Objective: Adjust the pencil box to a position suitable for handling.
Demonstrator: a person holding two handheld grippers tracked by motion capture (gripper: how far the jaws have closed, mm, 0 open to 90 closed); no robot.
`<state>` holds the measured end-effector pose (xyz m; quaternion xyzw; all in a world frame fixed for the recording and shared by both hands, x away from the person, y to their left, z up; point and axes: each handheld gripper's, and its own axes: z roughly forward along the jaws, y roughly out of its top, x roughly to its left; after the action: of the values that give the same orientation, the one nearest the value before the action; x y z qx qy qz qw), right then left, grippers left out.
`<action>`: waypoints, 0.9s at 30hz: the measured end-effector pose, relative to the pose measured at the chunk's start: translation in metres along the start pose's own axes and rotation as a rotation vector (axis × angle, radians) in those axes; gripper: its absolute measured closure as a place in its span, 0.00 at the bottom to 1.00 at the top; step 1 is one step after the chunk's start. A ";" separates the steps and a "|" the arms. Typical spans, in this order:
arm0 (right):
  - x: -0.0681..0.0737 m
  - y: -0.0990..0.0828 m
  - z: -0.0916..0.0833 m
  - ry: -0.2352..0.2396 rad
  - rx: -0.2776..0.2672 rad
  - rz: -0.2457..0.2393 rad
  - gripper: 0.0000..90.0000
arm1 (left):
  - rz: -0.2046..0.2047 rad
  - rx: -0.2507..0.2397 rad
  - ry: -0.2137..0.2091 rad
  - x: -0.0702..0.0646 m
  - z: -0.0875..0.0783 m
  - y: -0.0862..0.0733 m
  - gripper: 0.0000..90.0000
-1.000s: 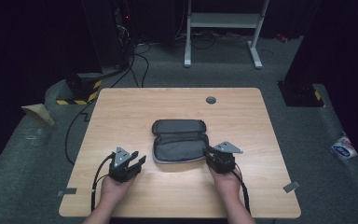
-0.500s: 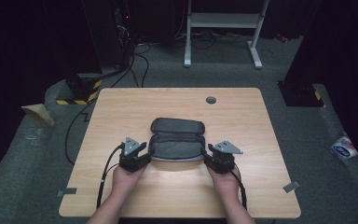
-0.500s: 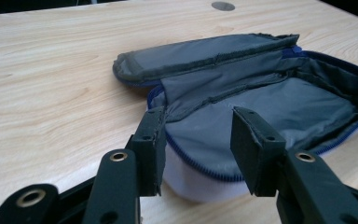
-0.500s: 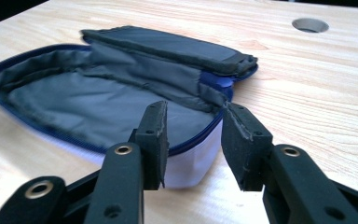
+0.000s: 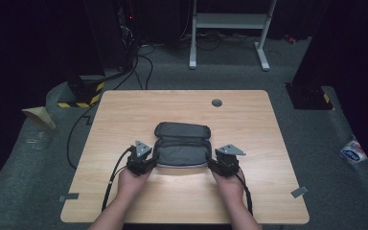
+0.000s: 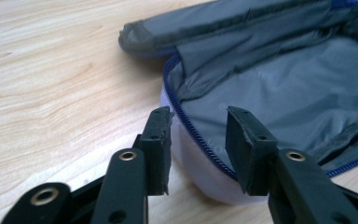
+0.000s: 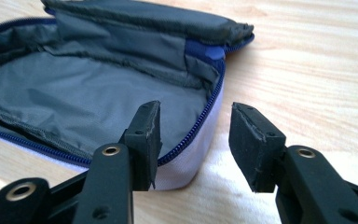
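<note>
A soft zip case [image 5: 181,148] lies open at the middle of the wooden table [image 5: 249,120], its lid folded back. It has grey lining [image 6: 284,84], a blue zipper and a pale outer wall. My left gripper [image 5: 152,160] is at the case's left end. Its jaws have just been closing and straddle the zipped rim [image 6: 198,135] with gaps at both pads. At the right end, my right gripper [image 5: 211,163] has just been opening its jaws. They stand apart around the rim [image 7: 196,135] of the case [image 7: 74,88], not pressing on it.
A round grommet [image 5: 216,102] sits near the table's far edge. Cables trail from both grippers toward the table's near edge. Beyond the table are floor cables and a white stand's legs [image 5: 230,33]. Bare wood surrounds the case.
My left gripper has moved right, from the bare table to the case's left end. The right gripper stayed at the right end, its jaws wider now.
</note>
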<state>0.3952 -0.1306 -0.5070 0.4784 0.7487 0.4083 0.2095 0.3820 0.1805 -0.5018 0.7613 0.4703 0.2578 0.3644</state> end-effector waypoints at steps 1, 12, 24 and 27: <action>-0.001 -0.001 0.000 0.000 0.006 -0.003 0.61 | 0.006 0.002 0.003 0.000 0.000 -0.002 0.69; 0.000 -0.006 -0.001 0.016 0.028 -0.013 0.68 | 0.044 0.025 0.012 -0.001 0.001 -0.011 0.75; 0.003 -0.006 0.008 0.010 0.032 -0.019 0.72 | 0.032 0.038 0.017 -0.002 0.004 -0.012 0.77; 0.004 -0.002 0.013 0.010 0.040 -0.029 0.73 | 0.026 0.046 0.023 0.000 0.006 -0.010 0.77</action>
<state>0.4015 -0.1217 -0.5155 0.4695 0.7645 0.3926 0.2023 0.3808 0.1813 -0.5133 0.7724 0.4705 0.2604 0.3380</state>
